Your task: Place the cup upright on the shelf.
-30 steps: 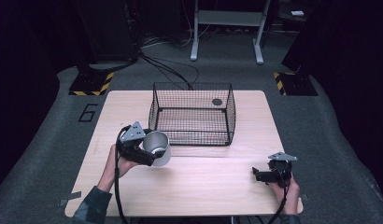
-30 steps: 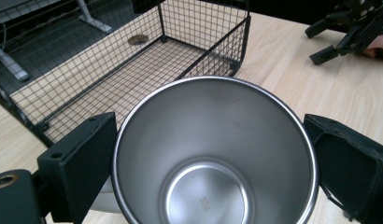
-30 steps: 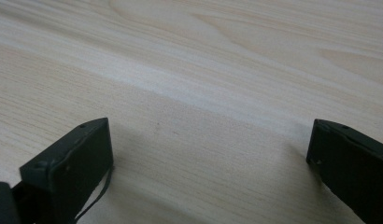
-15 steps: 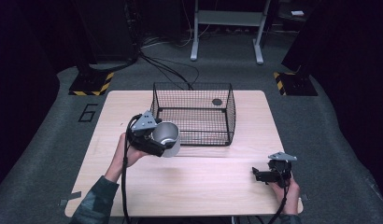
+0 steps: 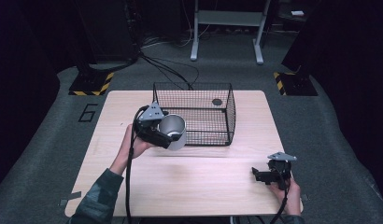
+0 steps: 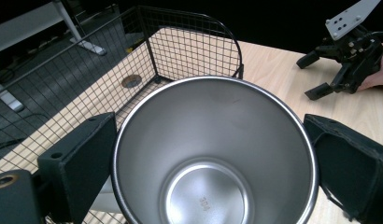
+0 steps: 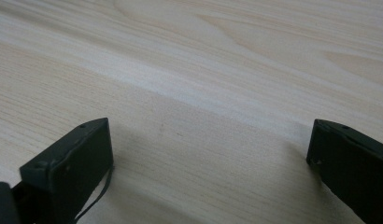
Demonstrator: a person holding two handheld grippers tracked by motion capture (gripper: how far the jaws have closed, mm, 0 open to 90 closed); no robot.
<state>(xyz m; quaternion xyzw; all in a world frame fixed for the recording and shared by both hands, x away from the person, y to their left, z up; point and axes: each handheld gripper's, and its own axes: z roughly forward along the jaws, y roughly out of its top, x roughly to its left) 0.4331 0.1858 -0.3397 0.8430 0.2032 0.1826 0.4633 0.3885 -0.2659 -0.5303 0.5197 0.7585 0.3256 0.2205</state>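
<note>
While left gripper (image 6: 213,154) clamps steel cup (image 6: 213,154) stamped "304" | right gripper (image 7: 208,158) agape

Dark room, grey carpet floor (image 5: 49,140)

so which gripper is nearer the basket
Left. The left gripper holds a steel cup against the basket's near-left corner; the right gripper rests well off, near the table's front-right edge.

The left gripper (image 5: 167,133) carries the steel cup (image 5: 173,131) up and forward: a second ago it sat near the table's left middle, clear of the wire basket (image 5: 194,114); now the cup overlaps the basket's near left corner, raised, its open mouth tilted back toward the person.
</note>
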